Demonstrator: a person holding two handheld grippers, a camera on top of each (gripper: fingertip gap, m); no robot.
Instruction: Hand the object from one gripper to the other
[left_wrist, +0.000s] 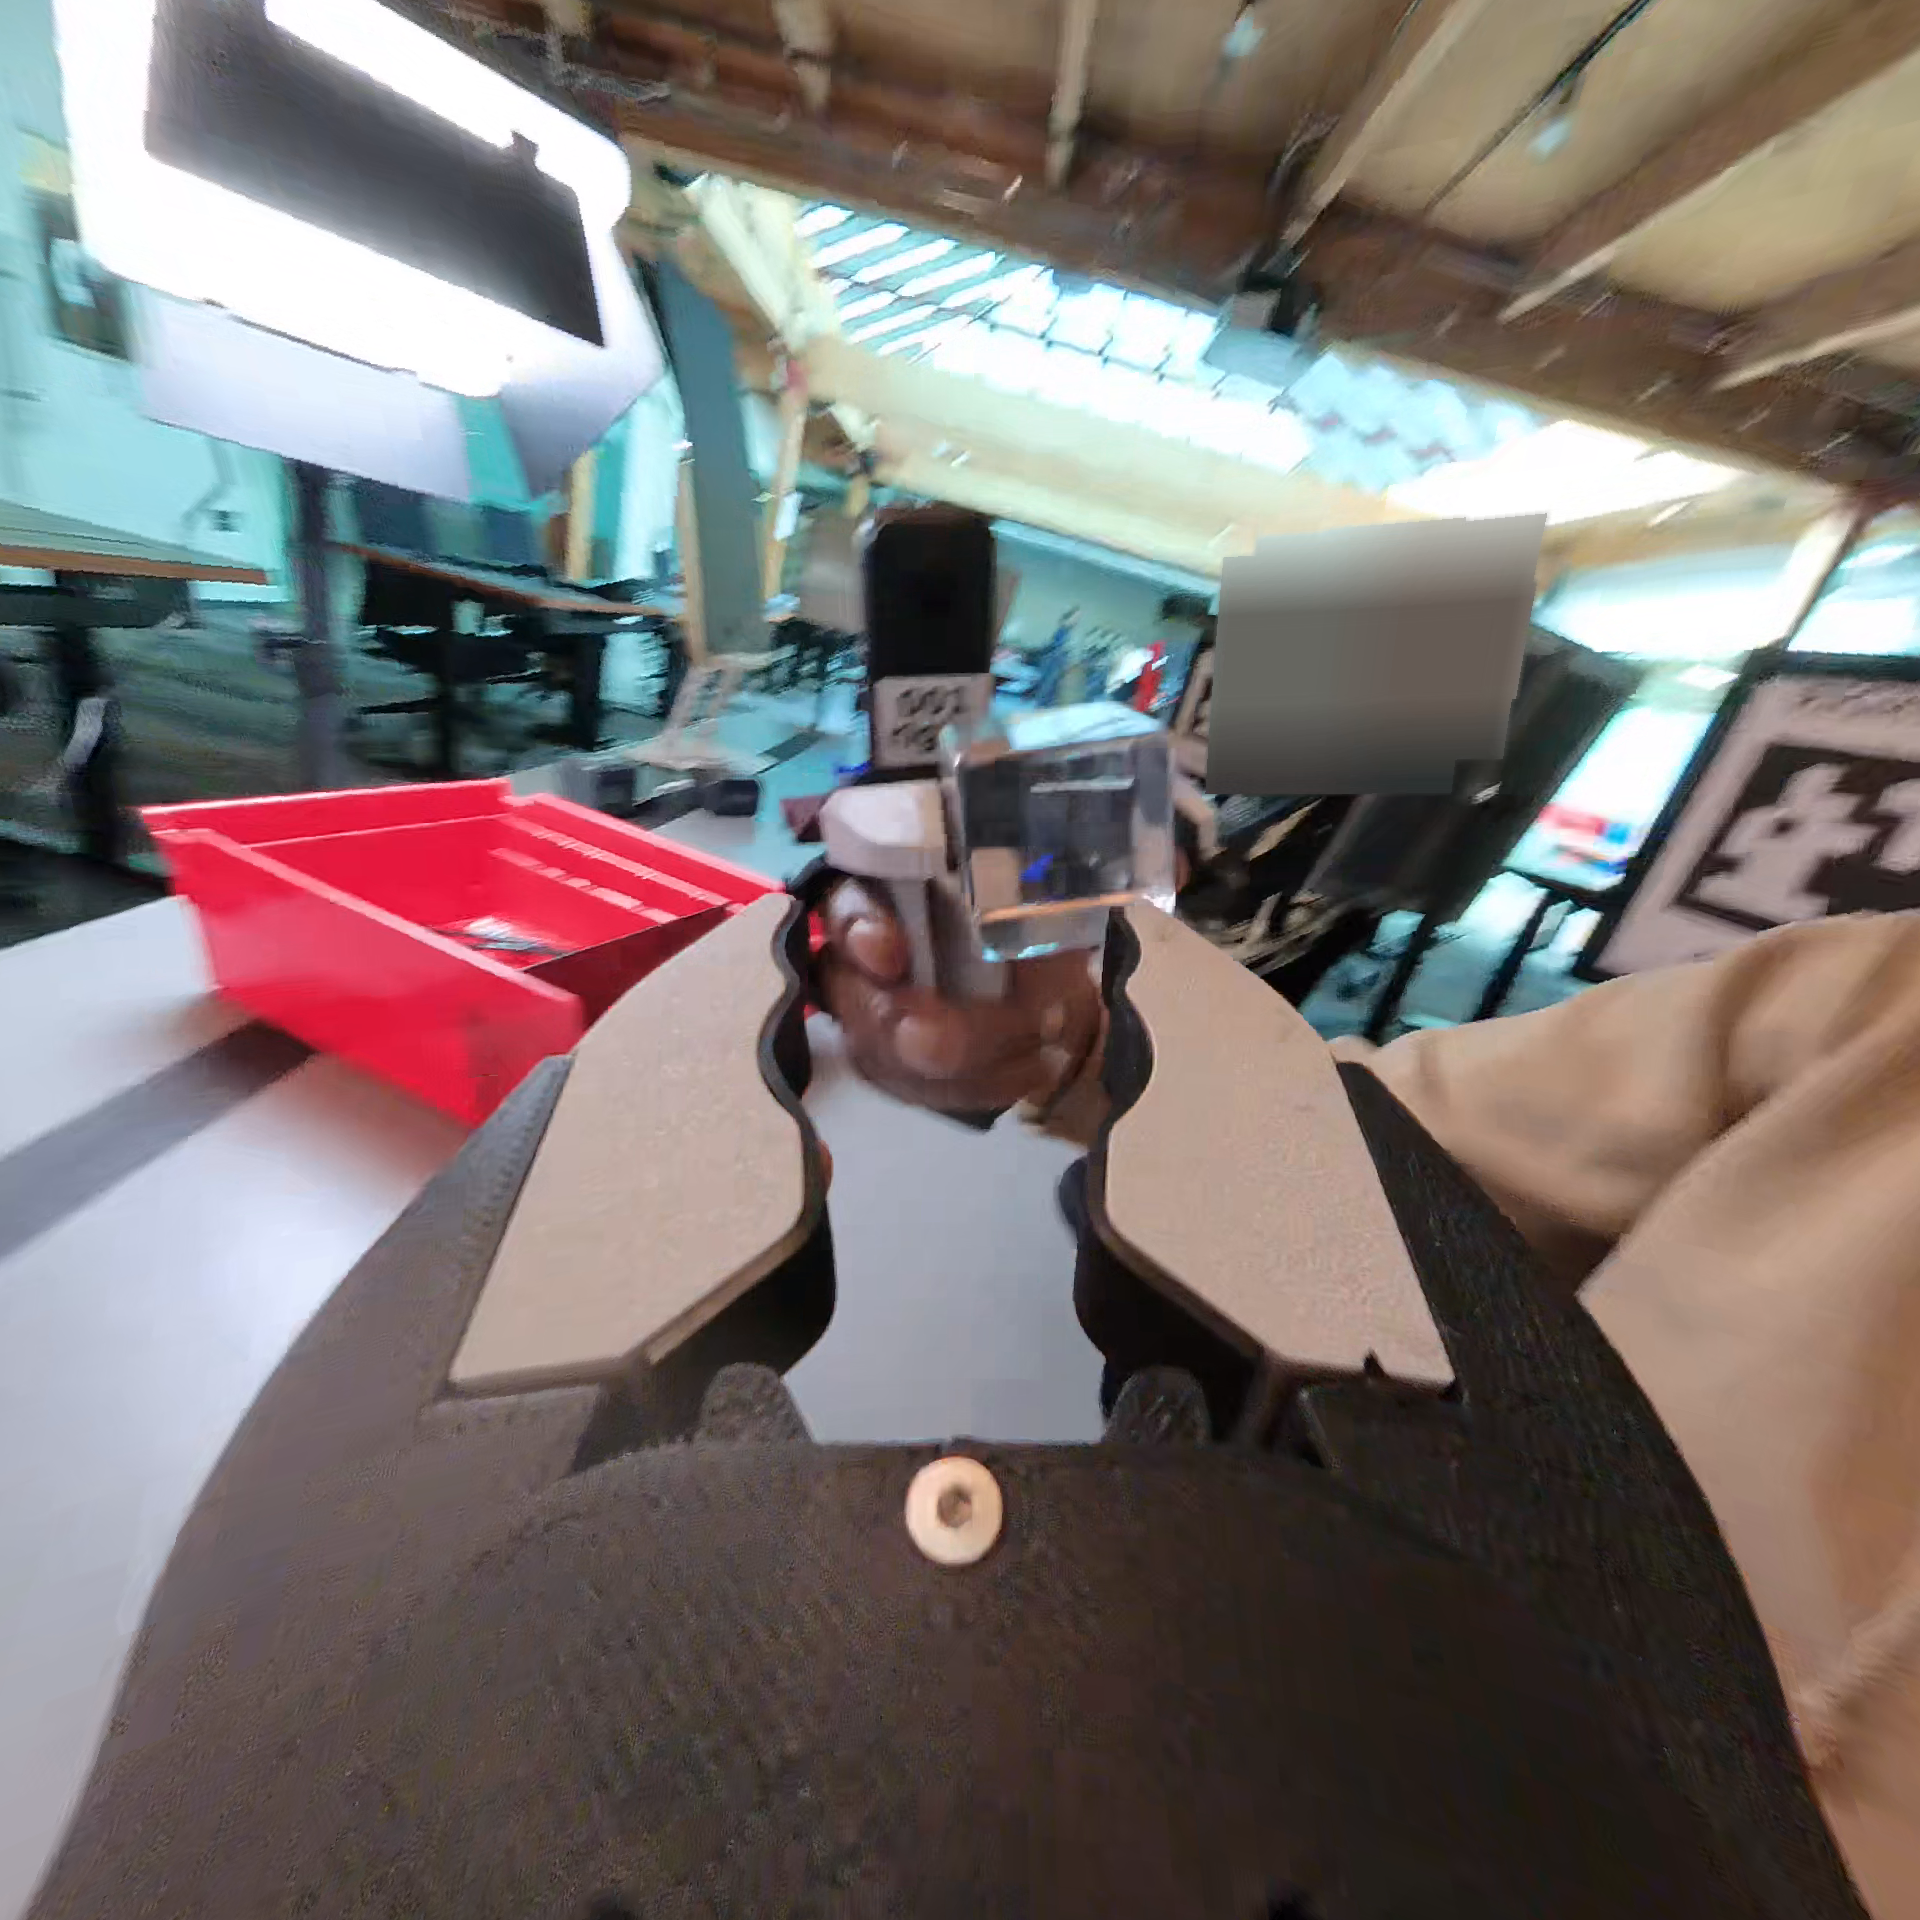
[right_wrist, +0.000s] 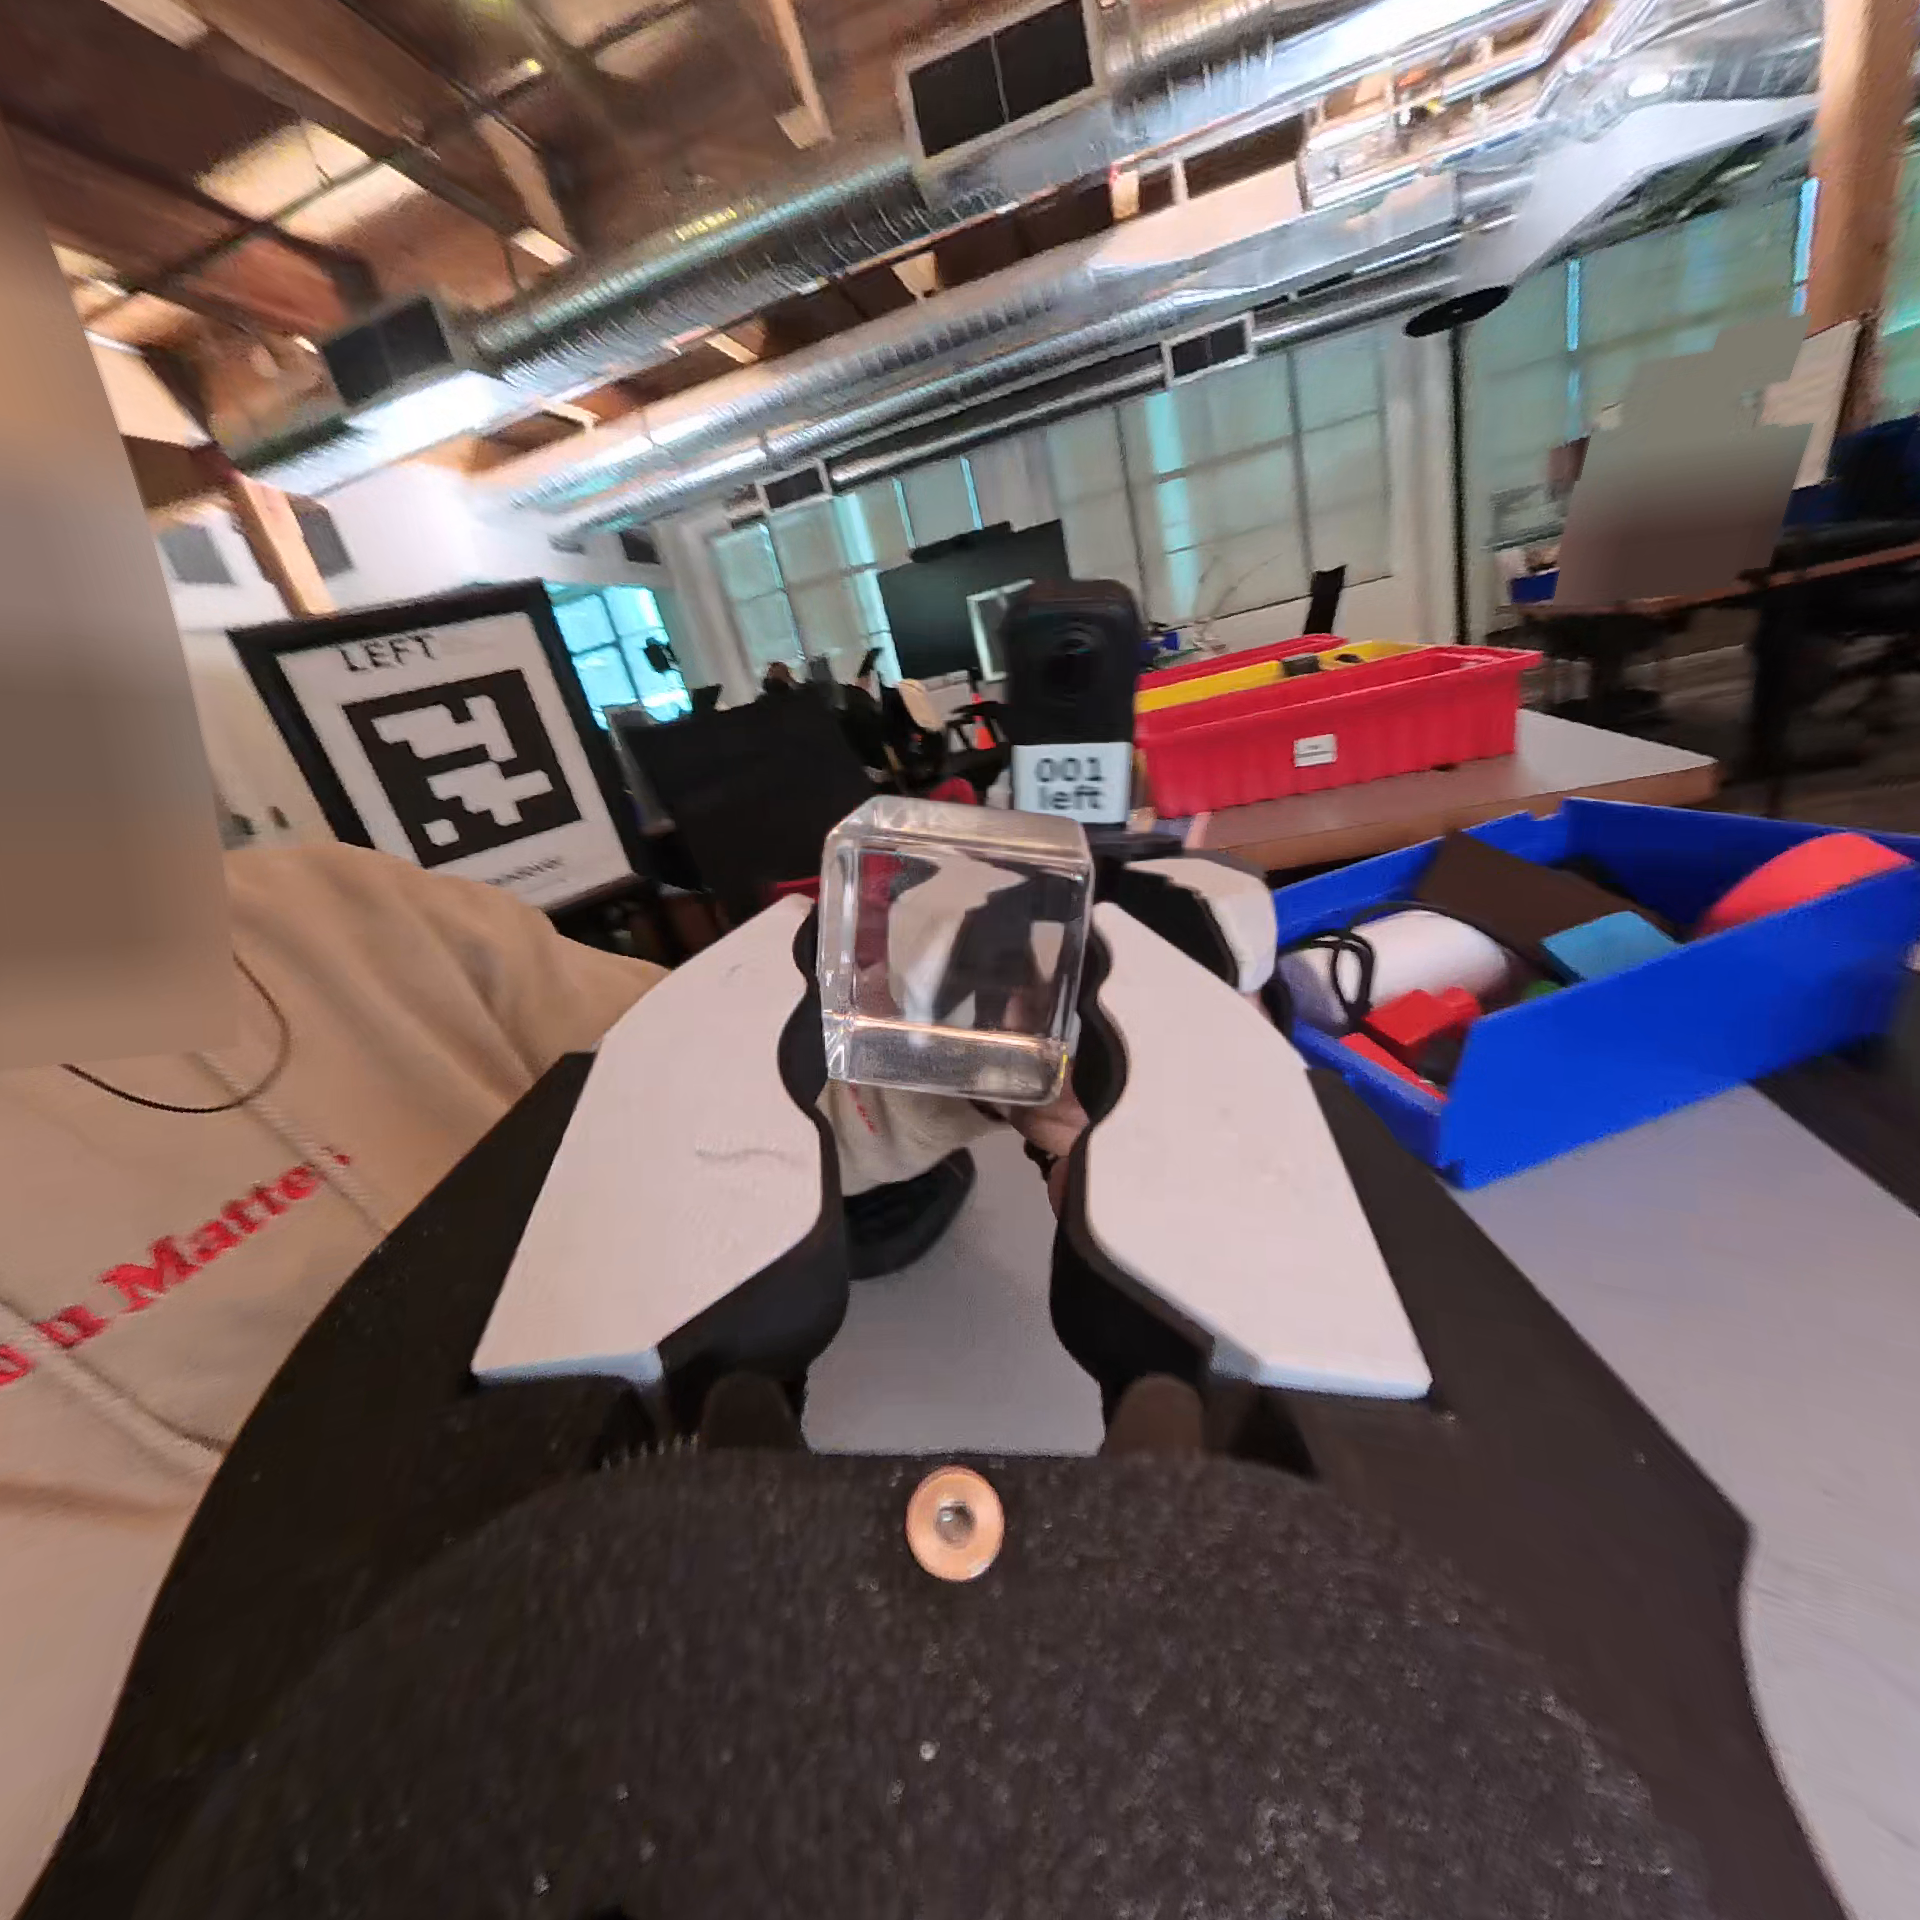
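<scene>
Clear cube (right_wrist: 954, 956) clamped in right gripper (right_wrist: 951, 997), left gripper (left_wrist: 951, 997) gaping

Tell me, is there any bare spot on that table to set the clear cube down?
Yes. In the right wrist view, the grey tabletop is bare right of the right gripper, which grips the clear plastic cube, in front of the crowded blue plastic bin. In the left wrist view, bare tabletop lies in front of the red plastic tray, left of the open left gripper.
</scene>
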